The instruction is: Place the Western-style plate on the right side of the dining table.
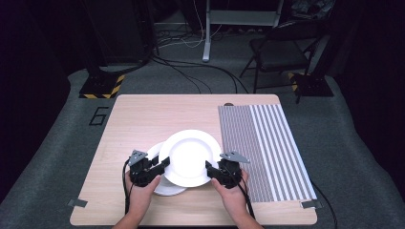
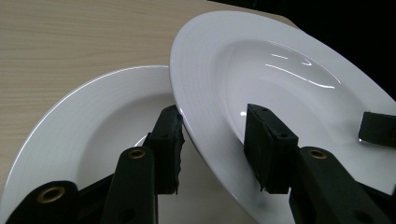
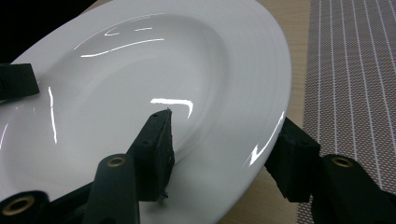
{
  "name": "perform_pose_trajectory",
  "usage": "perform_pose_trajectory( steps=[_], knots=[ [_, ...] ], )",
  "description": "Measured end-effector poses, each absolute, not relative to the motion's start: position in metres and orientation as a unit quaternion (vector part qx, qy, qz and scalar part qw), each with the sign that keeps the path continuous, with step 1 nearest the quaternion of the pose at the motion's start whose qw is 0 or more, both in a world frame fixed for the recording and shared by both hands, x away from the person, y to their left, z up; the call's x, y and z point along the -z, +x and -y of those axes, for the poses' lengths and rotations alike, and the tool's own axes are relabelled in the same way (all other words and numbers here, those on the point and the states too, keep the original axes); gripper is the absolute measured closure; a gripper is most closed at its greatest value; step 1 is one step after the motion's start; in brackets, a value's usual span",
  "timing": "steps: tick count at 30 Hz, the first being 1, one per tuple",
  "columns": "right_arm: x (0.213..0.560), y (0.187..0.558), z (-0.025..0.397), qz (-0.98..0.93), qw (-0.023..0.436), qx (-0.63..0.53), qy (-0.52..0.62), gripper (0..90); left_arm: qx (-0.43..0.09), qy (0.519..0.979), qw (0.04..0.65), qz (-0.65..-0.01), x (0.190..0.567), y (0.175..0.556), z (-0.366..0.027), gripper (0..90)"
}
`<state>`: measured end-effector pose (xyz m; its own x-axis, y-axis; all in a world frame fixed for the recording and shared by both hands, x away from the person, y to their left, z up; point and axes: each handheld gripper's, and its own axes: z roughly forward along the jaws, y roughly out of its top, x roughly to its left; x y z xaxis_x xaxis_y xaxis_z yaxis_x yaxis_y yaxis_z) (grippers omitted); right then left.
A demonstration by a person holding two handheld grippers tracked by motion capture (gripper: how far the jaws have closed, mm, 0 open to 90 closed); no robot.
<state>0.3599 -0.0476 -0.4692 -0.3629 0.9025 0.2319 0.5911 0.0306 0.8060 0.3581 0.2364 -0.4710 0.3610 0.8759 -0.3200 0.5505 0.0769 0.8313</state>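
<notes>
Both tongs, left and right, clamp the upper plate's opposite rims.

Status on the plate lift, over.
Left gripper and right gripper straddle opposite rims of the upper plate. It is tilted over the lower plate. Striped placemat alongside, apart.

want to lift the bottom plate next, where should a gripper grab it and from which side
Grip the lower plate by its flat outer rim, from the person's near-left side. There its rim lies bare on the table; the upper plate, flanked at opposite rims by the left gripper and right gripper, overhangs its far-right part. One jaw under the rim, one over.
</notes>
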Motion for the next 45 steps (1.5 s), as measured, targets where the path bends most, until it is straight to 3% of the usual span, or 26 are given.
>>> perform_pose_trajectory(
  steps=[45],
  knots=[
    [0.46,0.34,0.125,-0.626,0.244,-0.43,0.604,44.8,-0.117,0.696,0.527,-0.473,0.459,0.386,-0.15,57.6]
  ],
)
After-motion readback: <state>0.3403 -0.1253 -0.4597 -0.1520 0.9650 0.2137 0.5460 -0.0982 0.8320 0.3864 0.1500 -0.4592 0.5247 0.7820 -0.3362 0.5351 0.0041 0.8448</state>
